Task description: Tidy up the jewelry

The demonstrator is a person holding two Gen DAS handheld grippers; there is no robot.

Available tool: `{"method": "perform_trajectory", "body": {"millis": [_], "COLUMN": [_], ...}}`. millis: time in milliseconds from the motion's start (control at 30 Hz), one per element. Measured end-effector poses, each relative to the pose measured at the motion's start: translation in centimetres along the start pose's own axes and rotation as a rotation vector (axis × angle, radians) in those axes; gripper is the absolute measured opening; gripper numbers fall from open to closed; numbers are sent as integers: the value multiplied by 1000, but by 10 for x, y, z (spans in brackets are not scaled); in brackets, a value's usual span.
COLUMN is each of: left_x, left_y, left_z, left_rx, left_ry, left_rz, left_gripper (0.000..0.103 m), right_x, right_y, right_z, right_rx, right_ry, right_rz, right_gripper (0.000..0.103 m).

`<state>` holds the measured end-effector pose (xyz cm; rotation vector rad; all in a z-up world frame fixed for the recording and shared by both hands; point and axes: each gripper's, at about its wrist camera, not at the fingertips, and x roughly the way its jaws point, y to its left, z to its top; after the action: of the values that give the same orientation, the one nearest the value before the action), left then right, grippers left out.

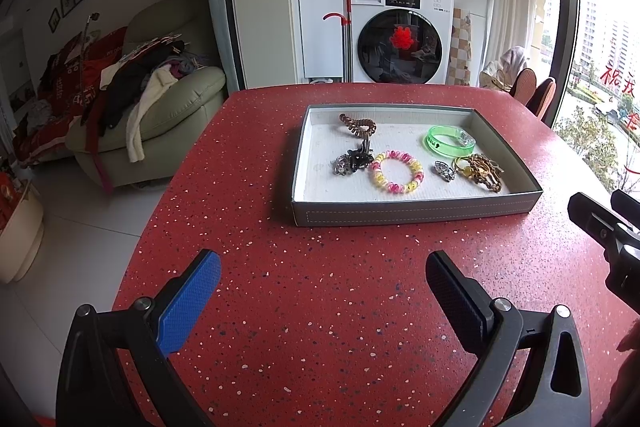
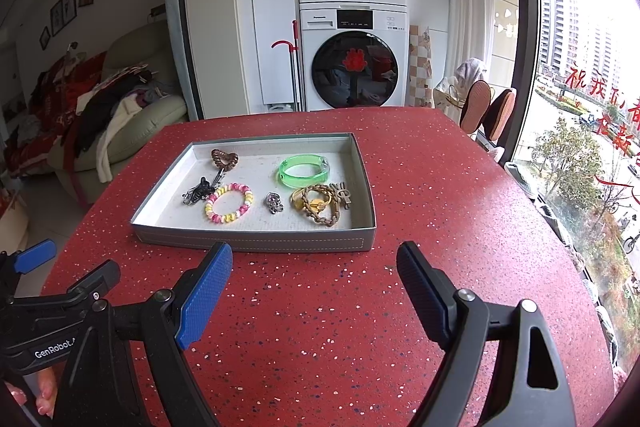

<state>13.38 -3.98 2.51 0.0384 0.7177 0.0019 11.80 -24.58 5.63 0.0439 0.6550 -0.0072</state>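
A shallow grey tray [image 1: 416,213] [image 2: 256,241] lies on the red speckled table [image 1: 320,307] [image 2: 320,327]. In it lie a brown spiral hair tie [image 1: 359,126] [image 2: 225,159], a dark metal clip [image 1: 352,161] [image 2: 199,190], a pink-and-yellow coil bracelet [image 1: 396,172] [image 2: 228,203], a small silver charm [image 1: 444,171] [image 2: 274,203], a green bangle [image 1: 450,140] [image 2: 303,170] and a brown braided bracelet [image 1: 482,169] [image 2: 320,205]. My left gripper [image 1: 324,273] stands open, empty, short of the tray. My right gripper [image 2: 314,265] is open and empty, just before the tray's near wall.
Stacked white washing machines [image 1: 398,27] [image 2: 354,59] stand beyond the table's far edge. A green sofa [image 1: 160,115] [image 2: 132,131] piled with clothes is to the left, a large window [image 2: 580,107] to the right. A person's fingers [image 2: 44,393] show at the lower left.
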Motion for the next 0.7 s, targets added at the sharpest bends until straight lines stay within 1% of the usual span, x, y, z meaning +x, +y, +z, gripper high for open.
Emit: {"method": "perform_trajectory", "body": {"millis": [700], "left_x": [1], "left_y": [-1], "left_z": [-2], "left_rx": [-1], "left_ry": [4], "left_rz": [-1], "left_gripper": [103], "right_x": [0], "right_y": [0], "right_z": [-1], "right_rx": [1], "right_ry": [0], "right_rz": [0], "right_gripper": [87]}}
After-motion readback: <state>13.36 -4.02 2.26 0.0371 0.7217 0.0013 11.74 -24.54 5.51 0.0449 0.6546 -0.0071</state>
